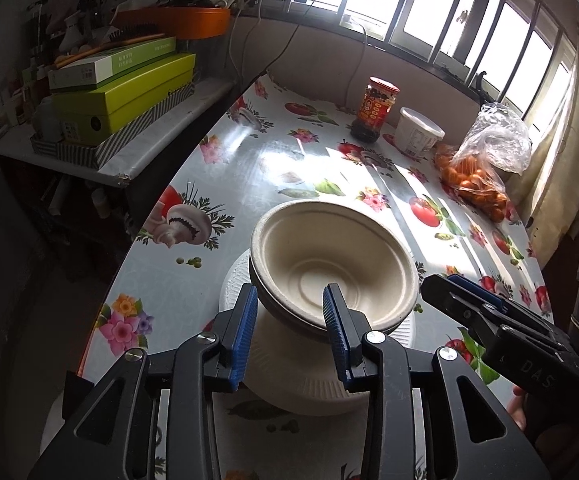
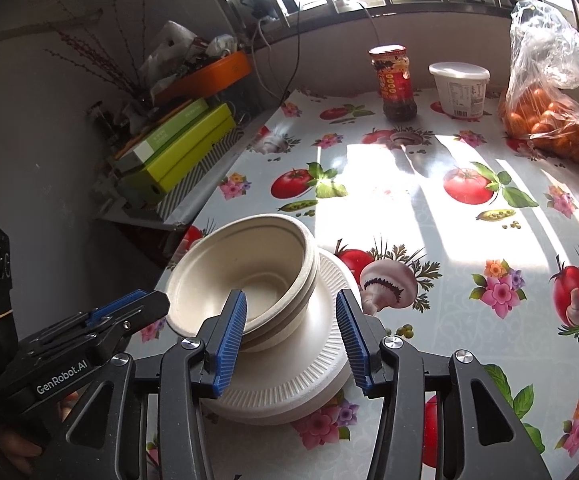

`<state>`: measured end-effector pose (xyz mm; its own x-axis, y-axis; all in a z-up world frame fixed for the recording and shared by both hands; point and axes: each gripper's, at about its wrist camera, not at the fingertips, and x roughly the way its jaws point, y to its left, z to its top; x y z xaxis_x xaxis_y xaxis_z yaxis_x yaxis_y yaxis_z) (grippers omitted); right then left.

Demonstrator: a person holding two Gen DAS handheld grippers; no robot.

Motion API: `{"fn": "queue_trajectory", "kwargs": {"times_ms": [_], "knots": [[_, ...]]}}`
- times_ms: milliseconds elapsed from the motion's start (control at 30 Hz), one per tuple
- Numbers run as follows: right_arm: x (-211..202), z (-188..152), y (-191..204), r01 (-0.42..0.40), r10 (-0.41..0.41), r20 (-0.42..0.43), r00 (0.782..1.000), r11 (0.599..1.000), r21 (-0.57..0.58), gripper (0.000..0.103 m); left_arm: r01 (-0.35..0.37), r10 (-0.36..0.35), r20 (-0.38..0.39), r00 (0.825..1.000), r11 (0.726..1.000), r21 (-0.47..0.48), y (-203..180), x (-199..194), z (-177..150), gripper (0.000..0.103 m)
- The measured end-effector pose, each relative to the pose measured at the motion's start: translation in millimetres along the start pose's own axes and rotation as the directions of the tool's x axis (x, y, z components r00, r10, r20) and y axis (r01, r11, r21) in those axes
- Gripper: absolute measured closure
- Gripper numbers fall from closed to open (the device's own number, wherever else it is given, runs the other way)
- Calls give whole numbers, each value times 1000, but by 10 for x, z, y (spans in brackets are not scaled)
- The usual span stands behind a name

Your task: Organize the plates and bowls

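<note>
A short stack of beige pulp bowls (image 1: 329,256) (image 2: 249,264) leans tilted on a stack of white ribbed plates (image 1: 289,372) (image 2: 309,360) near the table's left edge. My left gripper (image 1: 289,296) is open; the bowls' near rim lies between its blue pads, which do not press on it. My right gripper (image 2: 291,298) is open too, its left pad in front of the bowl rim and its right pad over the plates. The right gripper (image 1: 469,300) also shows at the right of the left wrist view. The left gripper (image 2: 129,312) shows at the left of the right wrist view.
On the flowered tablecloth (image 2: 429,220) at the back stand a red-labelled sauce jar (image 2: 395,84), a white lidded tub (image 2: 459,88) and a plastic bag of oranges (image 2: 549,120). A side shelf with green boxes (image 1: 121,92) runs along the table's left edge.
</note>
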<state>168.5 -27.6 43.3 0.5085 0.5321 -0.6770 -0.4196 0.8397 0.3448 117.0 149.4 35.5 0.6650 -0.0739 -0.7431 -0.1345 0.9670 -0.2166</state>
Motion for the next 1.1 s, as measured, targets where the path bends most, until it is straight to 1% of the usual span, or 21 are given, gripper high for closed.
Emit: {"fn": "queue_trajectory", "kwargs": {"times_ms": [167,233,300,367,500,633,800,900,967,1100], "knots": [[-134,-142,6,9,-8,20,1000,1000,-25,56,0,0,7,1000,1000,5,-41,-78,-156,68],[-167,-192,-9,10,-10,24,1000,1000,-26,56,-18,18,27,999,1000,17,-68,-128,-223,68],[-200,-261,-30,17,-16,24,1000,1000,-26,55,-14,13,38,999,1000,21,-83,-173,-285,68],[-219,-320,-52,22,-21,21,1000,999,-23,54,-3,3,37,999,1000,21,-92,-200,-341,68],[-240,-431,-80,37,-36,17,999,999,-32,54,-6,5,29,1000,1000,29,-107,-216,-441,68],[-255,-522,-88,53,-52,14,999,998,-46,54,-6,4,37,999,999,33,-106,-230,-562,68],[-271,-628,-98,62,-62,13,998,996,-67,53,-9,9,10,1000,999,32,-94,-167,-710,68],[-270,-711,-114,65,-65,10,998,995,-81,53,-17,16,7,1000,999,35,-88,-158,-789,68],[-249,-776,-124,73,-73,0,997,993,-93,51,-28,28,10,1000,999,34,-69,-154,-848,68],[-183,-901,-157,84,-87,-33,996,991,-100,51,-45,45,-23,999,999,21,-17,-76,-950,68]]}}
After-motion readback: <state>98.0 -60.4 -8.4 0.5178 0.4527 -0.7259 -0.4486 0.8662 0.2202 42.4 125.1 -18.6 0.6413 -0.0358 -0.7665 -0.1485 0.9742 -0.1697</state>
